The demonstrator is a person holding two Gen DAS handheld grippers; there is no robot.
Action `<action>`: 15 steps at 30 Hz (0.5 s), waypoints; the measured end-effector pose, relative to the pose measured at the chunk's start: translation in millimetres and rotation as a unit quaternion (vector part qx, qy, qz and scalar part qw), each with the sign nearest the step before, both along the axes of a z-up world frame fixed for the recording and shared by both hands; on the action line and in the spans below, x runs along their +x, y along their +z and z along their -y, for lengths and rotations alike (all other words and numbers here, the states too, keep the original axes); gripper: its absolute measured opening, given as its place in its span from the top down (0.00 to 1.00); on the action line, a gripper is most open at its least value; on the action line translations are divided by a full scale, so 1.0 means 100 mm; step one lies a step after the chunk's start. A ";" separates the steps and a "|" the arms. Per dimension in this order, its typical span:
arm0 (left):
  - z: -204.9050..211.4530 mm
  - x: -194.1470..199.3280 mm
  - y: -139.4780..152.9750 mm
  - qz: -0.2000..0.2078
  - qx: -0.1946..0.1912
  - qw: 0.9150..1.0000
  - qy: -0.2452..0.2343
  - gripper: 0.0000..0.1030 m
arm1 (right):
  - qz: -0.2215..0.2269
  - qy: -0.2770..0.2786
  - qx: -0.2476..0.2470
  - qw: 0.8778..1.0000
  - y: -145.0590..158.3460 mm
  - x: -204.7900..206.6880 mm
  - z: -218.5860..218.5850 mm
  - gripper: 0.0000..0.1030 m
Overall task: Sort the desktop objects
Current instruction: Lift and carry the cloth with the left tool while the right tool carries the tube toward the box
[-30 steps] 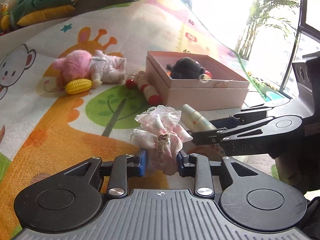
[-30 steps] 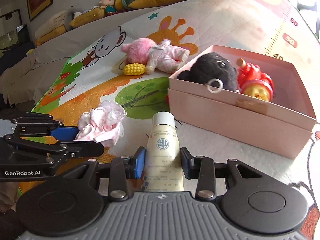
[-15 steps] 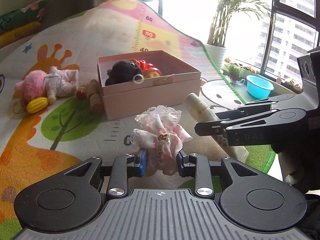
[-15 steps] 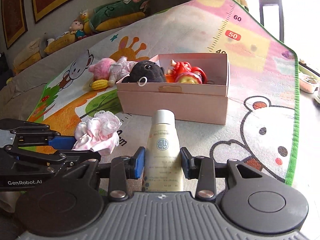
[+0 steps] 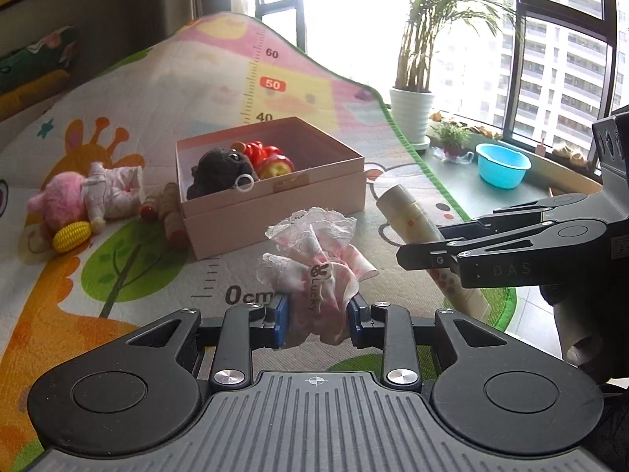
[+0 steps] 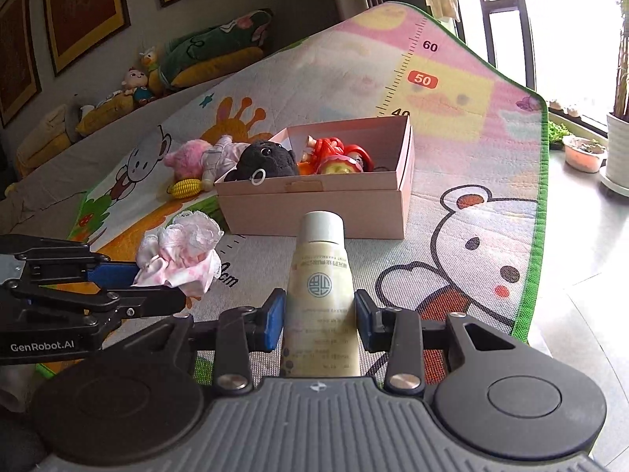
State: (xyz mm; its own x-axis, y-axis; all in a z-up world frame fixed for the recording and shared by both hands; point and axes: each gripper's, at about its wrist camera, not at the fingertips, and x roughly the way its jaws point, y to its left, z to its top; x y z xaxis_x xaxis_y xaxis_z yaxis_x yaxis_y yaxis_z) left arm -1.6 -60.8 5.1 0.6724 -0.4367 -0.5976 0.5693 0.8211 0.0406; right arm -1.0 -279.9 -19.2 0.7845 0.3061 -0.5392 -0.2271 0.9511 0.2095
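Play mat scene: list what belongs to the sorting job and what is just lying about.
Job:
- frilly pink-white cloth bundle, in left gripper
- cream plastic lotion tube, in right gripper
- open pink cardboard box

Lying about:
- blue plastic basin
- potted palm

In the left wrist view, the wooden toy (image 5: 165,212) at centre left is partly hidden behind the pink box (image 5: 275,212). The lotion tube (image 6: 320,303) runs under the camera housing at lower centre of the right wrist view, its small print unreadable.
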 end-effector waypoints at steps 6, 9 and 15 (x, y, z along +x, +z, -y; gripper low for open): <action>-0.04 -0.06 0.03 -0.007 0.006 1.000 0.001 0.68 | 0.000 0.003 0.007 1.000 0.03 -0.07 0.00 0.64; -0.06 -0.06 0.06 -0.006 0.005 1.000 0.003 0.68 | 0.002 0.005 0.009 1.000 0.06 -0.07 -0.01 0.64; -0.11 -0.02 0.17 0.003 -0.006 1.000 0.011 0.68 | 0.010 0.005 0.006 1.000 0.13 -0.05 -0.02 0.64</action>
State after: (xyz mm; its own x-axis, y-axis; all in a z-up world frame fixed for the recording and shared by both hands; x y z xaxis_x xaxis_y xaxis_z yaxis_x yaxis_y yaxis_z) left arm -3.5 -49.8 22.1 0.6853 -0.4289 -0.5886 0.5504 0.8342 0.0330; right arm -6.0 -277.8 -6.6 0.7915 0.3213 -0.5199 -0.2414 0.9458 0.2170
